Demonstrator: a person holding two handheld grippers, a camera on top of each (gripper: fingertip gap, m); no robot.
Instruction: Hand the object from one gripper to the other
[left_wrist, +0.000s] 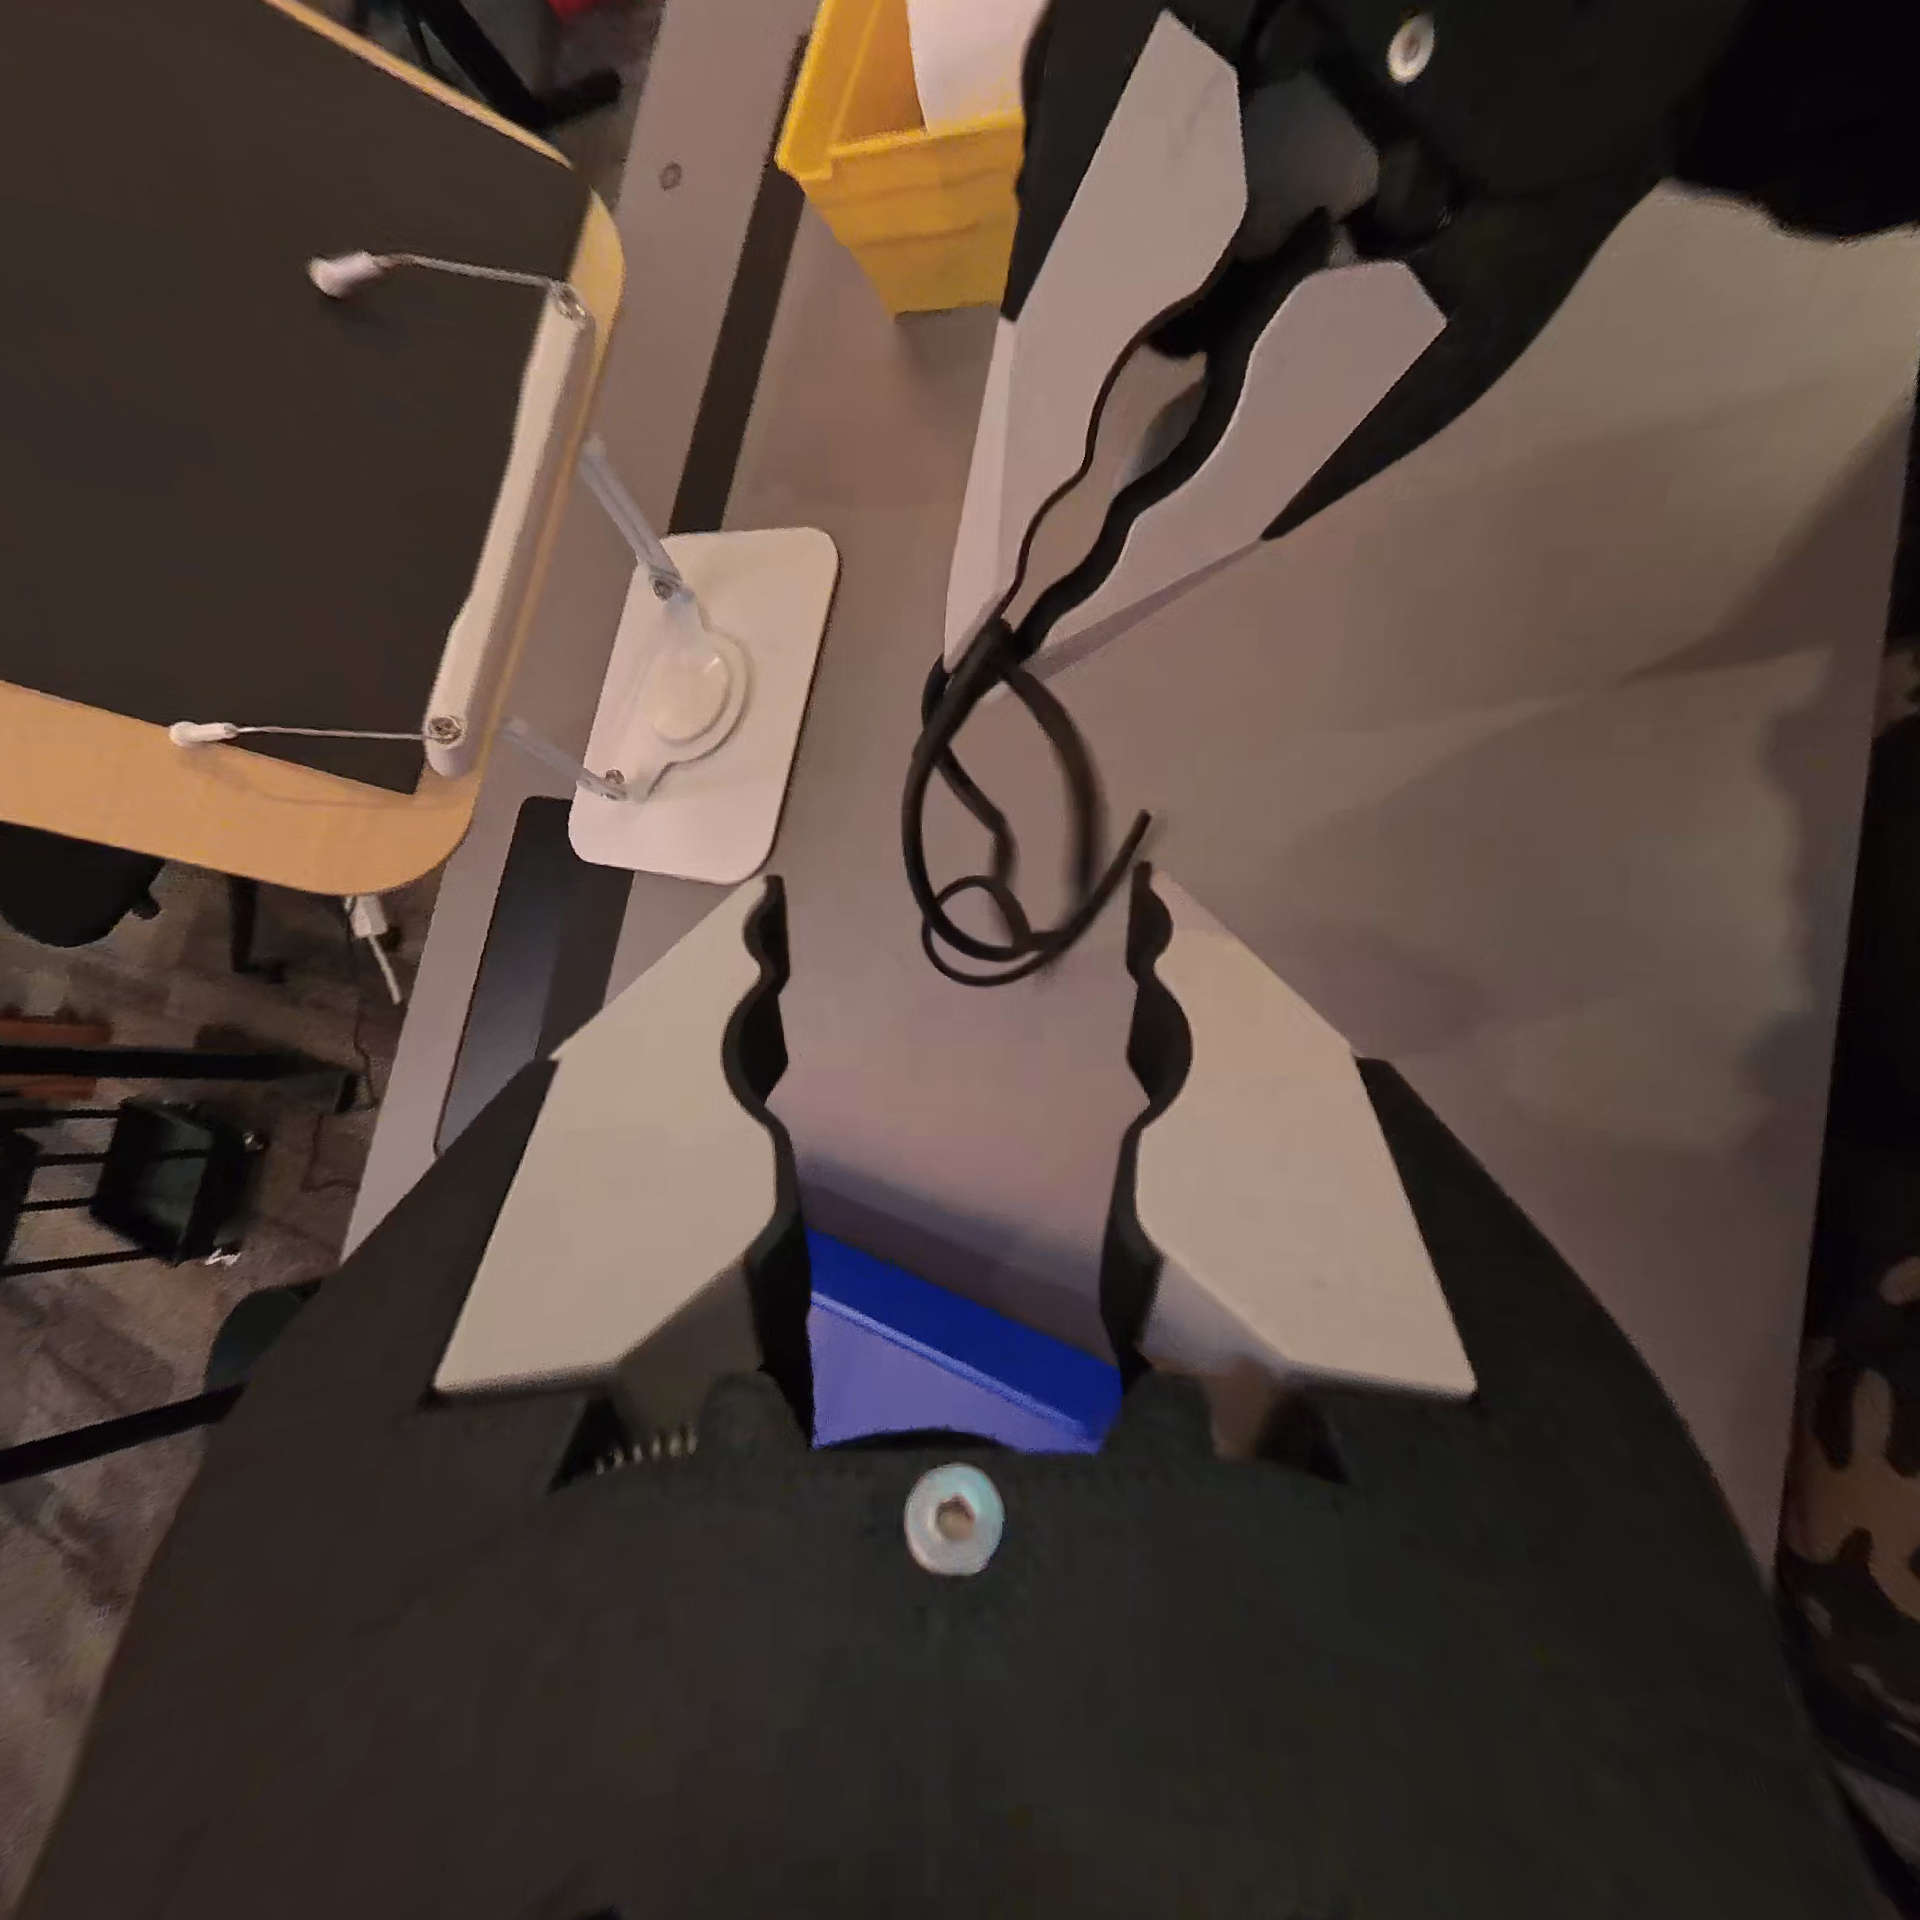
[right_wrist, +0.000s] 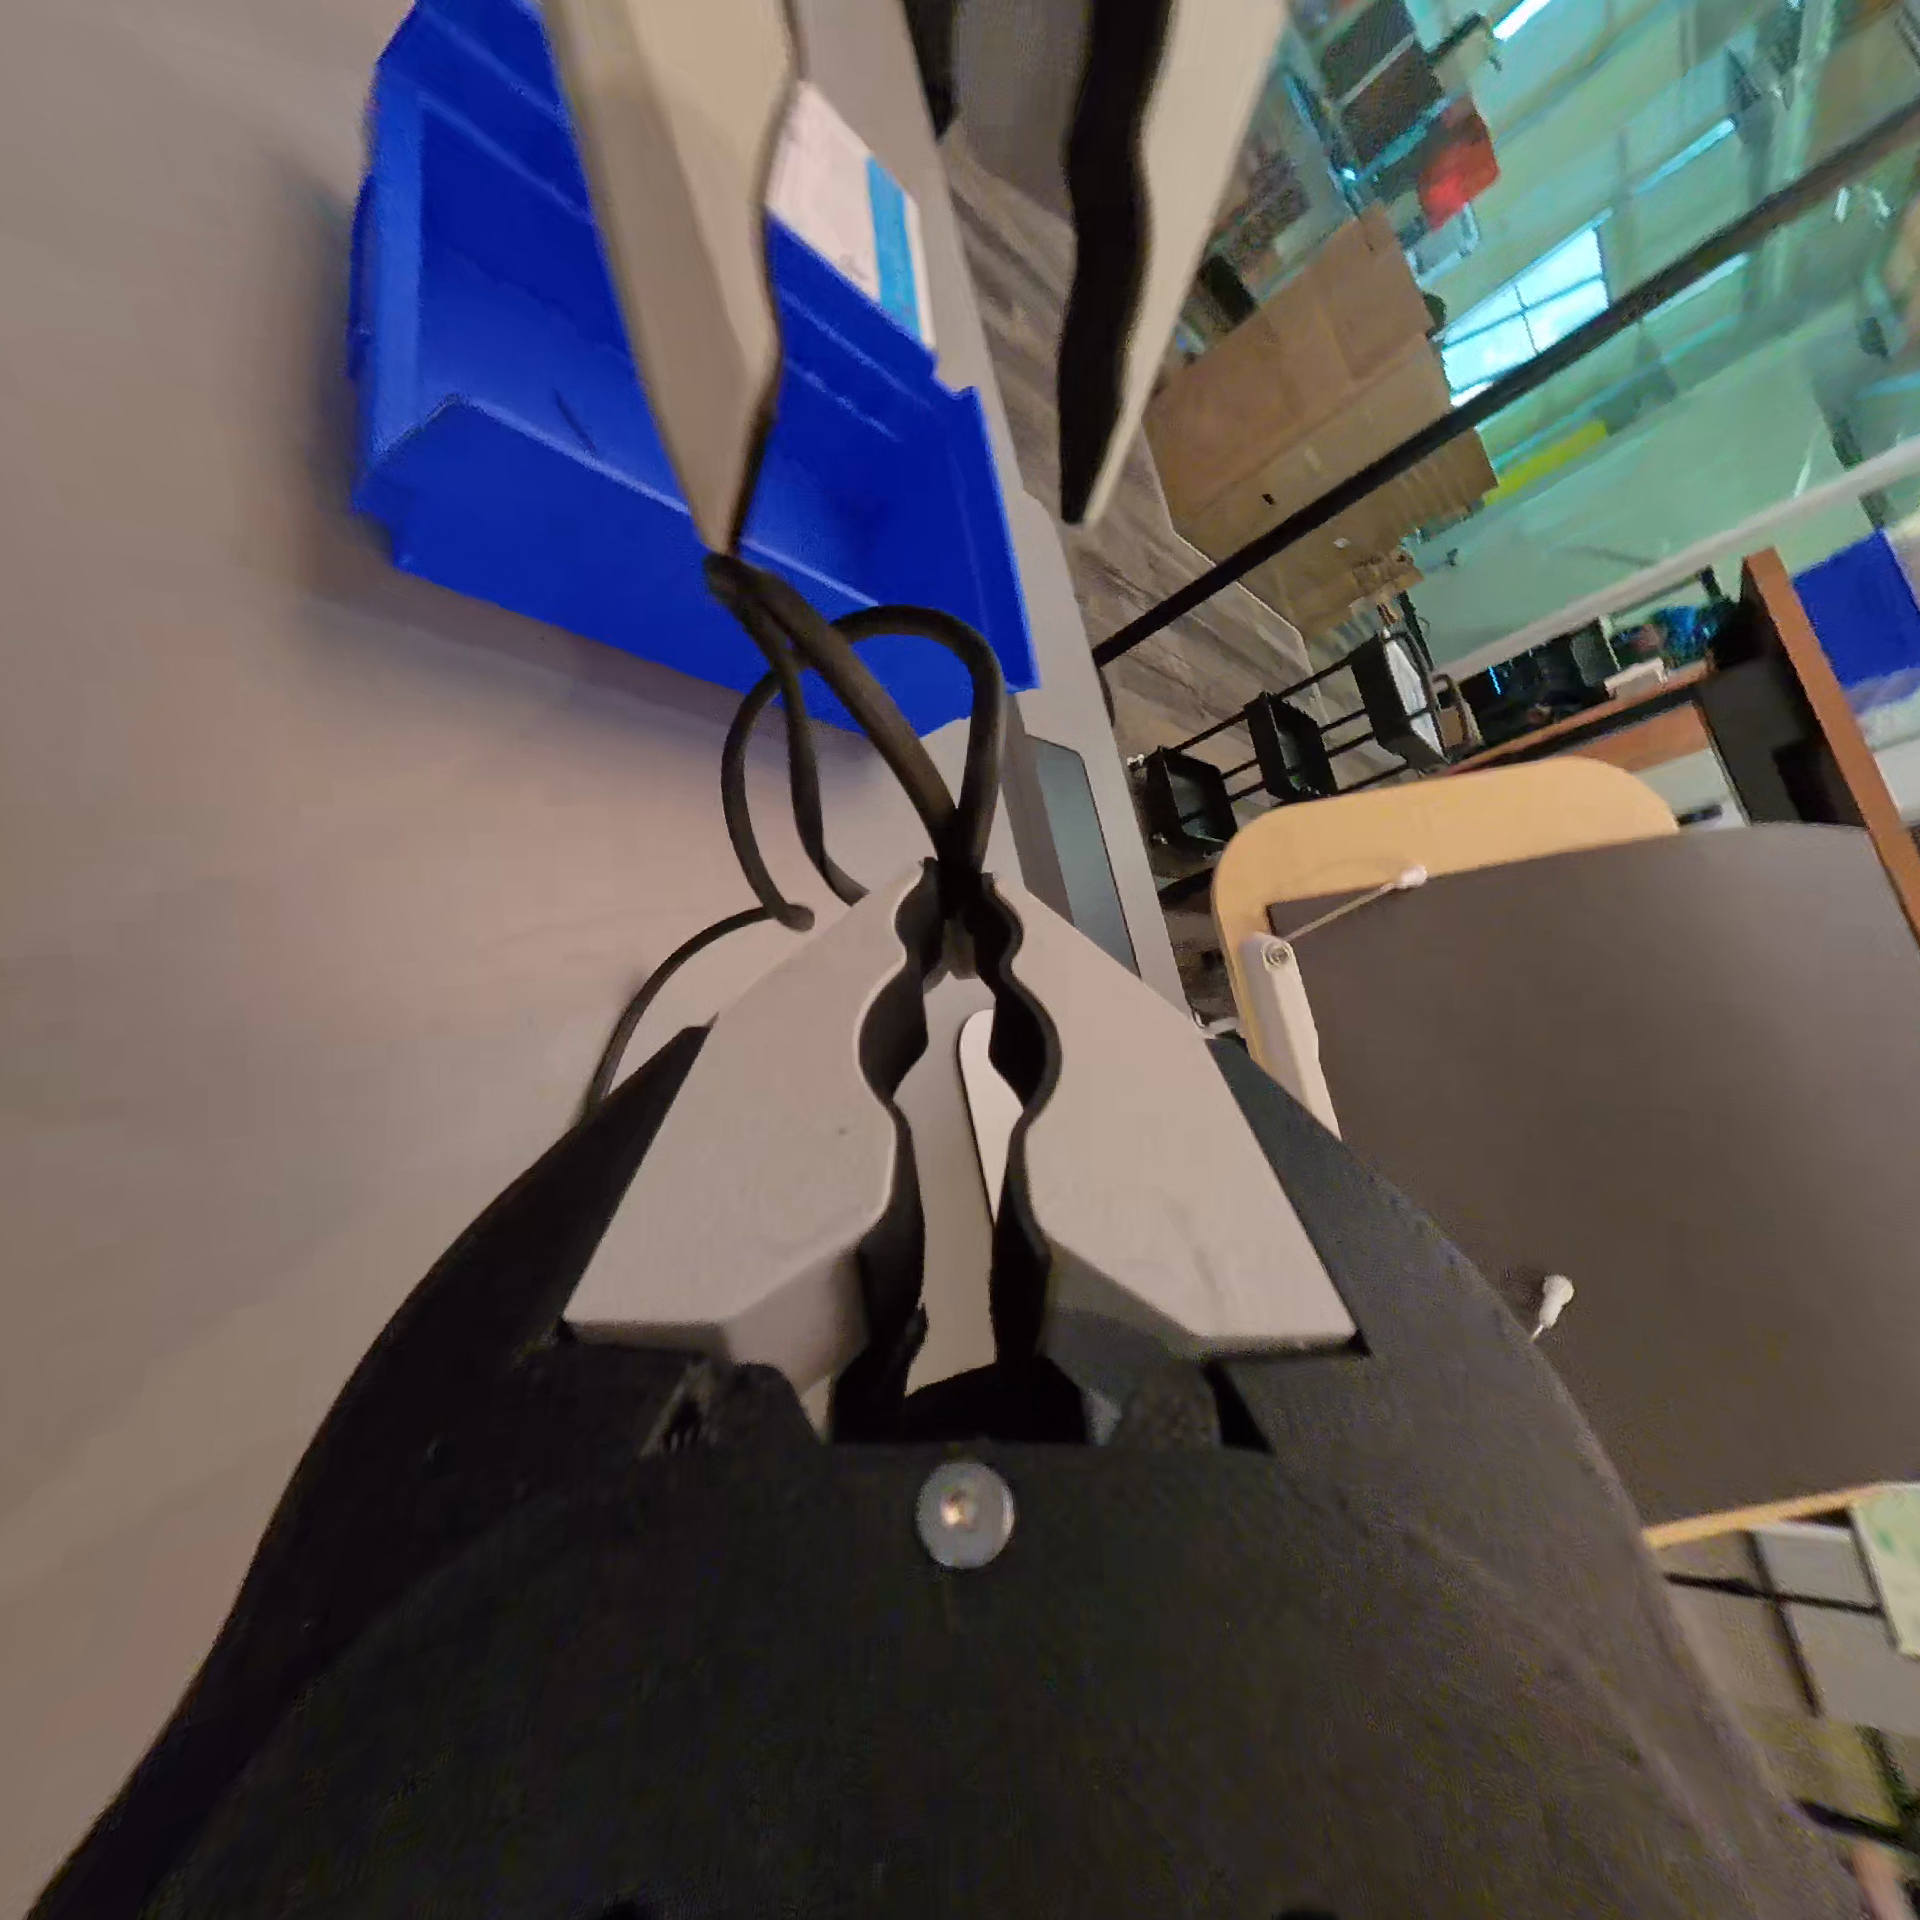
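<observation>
Your right gripper (right_wrist: 951, 894) pinches the black cord (left_wrist: 987, 831) at its tips. Your left gripper (left_wrist: 951, 904) gapes just beside the dangling loops. Handover pending: it seems one strand brushes a left finger; close on the loops before releasing.

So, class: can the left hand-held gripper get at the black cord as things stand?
Probably yes: the left hand-held gripper is open, the black cord dangles between its tips, nothing blocks it.
</observation>
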